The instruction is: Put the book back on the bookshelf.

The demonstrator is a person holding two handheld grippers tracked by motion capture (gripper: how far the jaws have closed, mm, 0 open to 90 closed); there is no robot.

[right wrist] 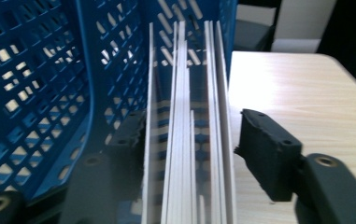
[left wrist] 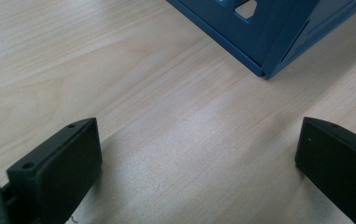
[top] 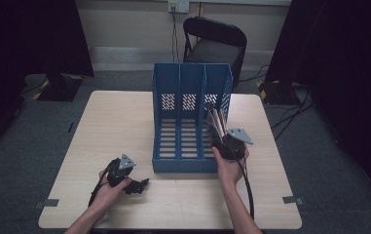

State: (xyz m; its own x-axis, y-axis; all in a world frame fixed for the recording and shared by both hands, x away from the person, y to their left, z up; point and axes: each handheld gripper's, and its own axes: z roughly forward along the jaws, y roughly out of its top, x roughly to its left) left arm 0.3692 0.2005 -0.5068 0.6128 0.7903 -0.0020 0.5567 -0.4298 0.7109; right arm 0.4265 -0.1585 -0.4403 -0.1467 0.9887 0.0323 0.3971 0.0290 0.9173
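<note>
I am resting my left gripper (top: 141, 184) on the table (top: 120, 122), near the front left corner of the blue file rack (top: 191, 117), jaws spread wide around nothing, keeping clear. My right gripper (right wrist: 189, 140) is reaching into the rack's rightmost compartment, where thin white booklets (right wrist: 187, 140) are standing upright between its half-parted jaws, pads apparently off them, so they lean there alone.

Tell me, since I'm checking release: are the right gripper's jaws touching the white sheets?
Apart: the right gripper view shows the right gripper clear of the white sheets.
</note>
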